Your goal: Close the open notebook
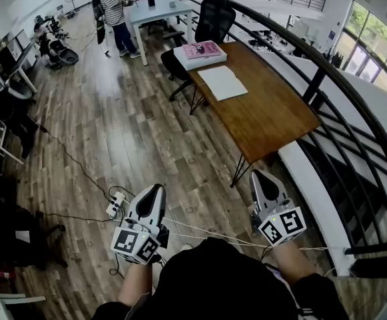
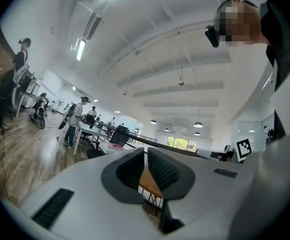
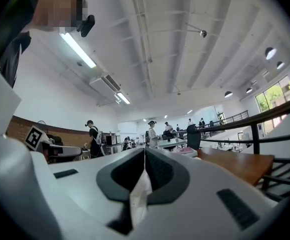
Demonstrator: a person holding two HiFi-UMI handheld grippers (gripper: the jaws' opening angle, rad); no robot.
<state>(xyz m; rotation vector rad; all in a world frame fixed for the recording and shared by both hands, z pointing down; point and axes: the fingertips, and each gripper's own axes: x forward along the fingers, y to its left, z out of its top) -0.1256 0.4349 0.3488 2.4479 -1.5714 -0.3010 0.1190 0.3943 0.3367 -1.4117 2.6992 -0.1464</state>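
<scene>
The open notebook [image 1: 223, 83] lies flat on the wooden table [image 1: 273, 122], in the upper middle of the head view. It is well apart from both tongs, which are at the bottom. I judge my right gripper [image 1: 264, 179] nearer than the left gripper [image 1: 154, 192]. Both have their jaws together and hold nothing.

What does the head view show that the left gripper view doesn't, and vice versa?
Only the head view: the open notebook lying flat on the wooden table, and the power strip on the floor. Only the left gripper view: the ceiling lights, and that the left gripper has its jaws together, empty. Both: the table, the person in the striped shirt.
</scene>
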